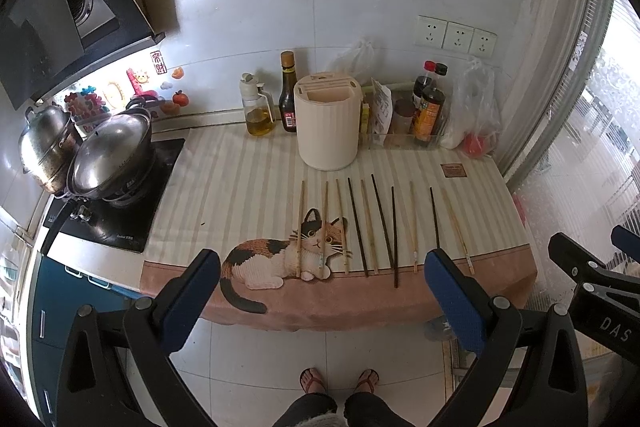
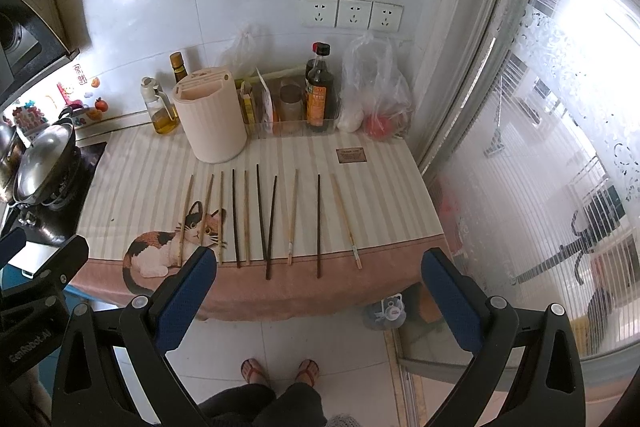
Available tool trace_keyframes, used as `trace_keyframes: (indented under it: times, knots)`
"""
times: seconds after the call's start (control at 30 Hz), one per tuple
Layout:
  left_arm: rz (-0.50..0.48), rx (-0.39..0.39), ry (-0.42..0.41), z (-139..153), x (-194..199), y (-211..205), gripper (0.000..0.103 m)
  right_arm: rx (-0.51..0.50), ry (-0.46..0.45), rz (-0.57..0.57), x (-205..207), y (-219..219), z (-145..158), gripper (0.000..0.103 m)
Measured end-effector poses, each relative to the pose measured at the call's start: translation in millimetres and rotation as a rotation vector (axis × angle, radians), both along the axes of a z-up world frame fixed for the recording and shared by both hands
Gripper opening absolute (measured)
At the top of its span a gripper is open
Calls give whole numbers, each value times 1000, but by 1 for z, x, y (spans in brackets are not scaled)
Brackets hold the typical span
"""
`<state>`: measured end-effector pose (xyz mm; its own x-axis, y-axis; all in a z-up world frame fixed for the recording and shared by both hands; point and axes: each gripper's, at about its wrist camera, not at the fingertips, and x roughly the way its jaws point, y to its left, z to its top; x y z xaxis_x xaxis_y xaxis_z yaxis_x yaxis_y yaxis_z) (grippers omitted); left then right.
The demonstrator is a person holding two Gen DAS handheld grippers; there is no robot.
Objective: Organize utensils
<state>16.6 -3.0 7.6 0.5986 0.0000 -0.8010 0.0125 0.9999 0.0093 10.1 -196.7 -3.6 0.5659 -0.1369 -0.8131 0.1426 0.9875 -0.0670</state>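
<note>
Chopsticks [image 1: 394, 233] lie in a loose row on the cat-print cloth [image 1: 248, 179] before the cream holder [image 1: 327, 121], both grippers [image 1: 322, 291] [image 2: 318, 289] released and empty, so pinch one stick near its end.

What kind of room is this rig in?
Most likely a home kitchen. A hob with lidded steel pots sits under a range hood, oil and sauce bottles stand against the tiled wall, and chopsticks lie in a row on the cloth-covered counter.
</note>
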Motion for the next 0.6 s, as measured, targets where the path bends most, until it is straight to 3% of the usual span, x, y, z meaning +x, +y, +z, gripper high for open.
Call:
trace_keyframes:
  times: [0.6]
  knots:
    - [0,0,-4,0,5,0,103,-4,-6,0,1,3,3,103]
